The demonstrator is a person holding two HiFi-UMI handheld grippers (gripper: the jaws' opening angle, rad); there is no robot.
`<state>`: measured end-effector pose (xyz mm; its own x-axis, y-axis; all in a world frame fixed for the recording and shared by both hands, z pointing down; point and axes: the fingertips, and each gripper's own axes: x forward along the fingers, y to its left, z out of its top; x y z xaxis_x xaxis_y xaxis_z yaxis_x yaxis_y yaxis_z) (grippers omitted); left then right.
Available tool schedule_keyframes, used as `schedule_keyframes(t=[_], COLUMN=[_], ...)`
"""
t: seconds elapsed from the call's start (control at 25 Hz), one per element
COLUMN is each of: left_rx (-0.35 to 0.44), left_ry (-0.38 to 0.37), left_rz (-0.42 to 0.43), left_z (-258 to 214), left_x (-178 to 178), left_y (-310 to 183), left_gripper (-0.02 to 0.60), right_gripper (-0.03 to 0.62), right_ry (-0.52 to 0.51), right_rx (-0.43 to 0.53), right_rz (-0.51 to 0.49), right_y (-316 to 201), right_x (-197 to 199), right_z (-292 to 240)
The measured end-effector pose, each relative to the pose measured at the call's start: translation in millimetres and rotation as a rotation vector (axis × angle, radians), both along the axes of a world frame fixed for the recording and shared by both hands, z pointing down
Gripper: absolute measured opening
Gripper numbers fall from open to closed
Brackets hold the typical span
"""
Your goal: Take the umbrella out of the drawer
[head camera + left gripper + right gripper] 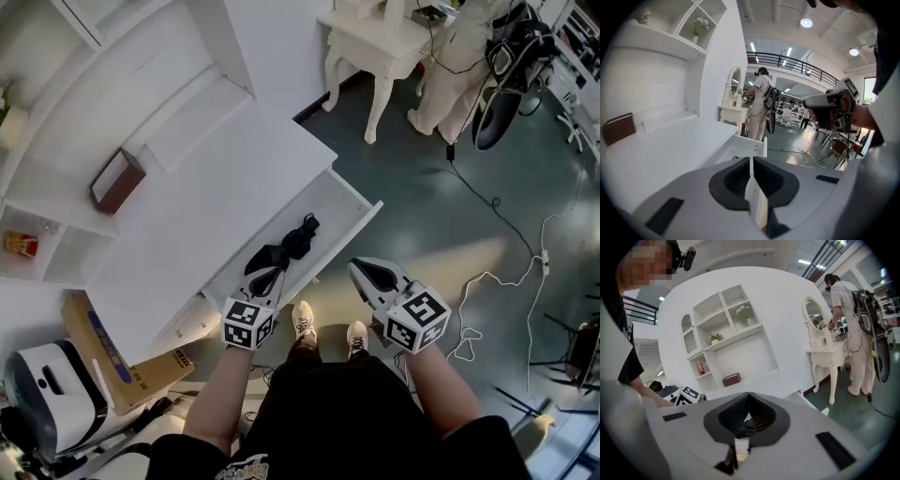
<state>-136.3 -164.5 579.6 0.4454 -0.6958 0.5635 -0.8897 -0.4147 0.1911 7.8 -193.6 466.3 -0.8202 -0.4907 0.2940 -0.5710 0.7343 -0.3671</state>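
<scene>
Nothing legible is showing anywhere. The cardboard box [105,364] is carrying a blue printed strip, too small to read, and the cubes on the left gripper [266,277] and right gripper [364,272] are showing only black-and-white square markers.

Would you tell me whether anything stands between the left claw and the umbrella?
Nothing visible does: the drawer stands open, the umbrella lies uncovered inside, and the shut left claw is close by its near end.
</scene>
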Motion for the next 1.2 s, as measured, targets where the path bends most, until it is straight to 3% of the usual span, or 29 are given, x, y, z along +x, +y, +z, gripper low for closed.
schedule_keyframes(t=[0.08,0.2,0.48,0.76,0.92,1.2], left_rx=[-0.025,-0.066,-0.159,-0.216,-0.239,-0.261], left_ry=[-0.002,-0.010,-0.092,-0.171,-0.251,-0.363], left_rz=[0.021,0.054,0.146,0.205,0.281,0.359], left_z=[12,33,91,137,155,188], left_x=[-3,-4,-8,-17,-13,-12], left_y=[-7,-15,-35,-53,-59,-67], left_gripper=[0.008,0.088,0.177,0.207,0.247,0.262], right_gripper=[0.003,0.002,0.003,0.003,0.002,0.003], right_ry=[0.008,0.018,0.041,0.053,0.056,0.051], right_rx=[-0.011,-0.027,-0.075,-0.115,-0.138,-0.172], right_rz=[0.021,0.049,0.104,0.159,0.182,0.201], right_y=[-4,-8,-9,-10,-11,-14], right_x=[-3,-7,-13,-15,-15,-21], right_z=[5,12,32,51,62,82])
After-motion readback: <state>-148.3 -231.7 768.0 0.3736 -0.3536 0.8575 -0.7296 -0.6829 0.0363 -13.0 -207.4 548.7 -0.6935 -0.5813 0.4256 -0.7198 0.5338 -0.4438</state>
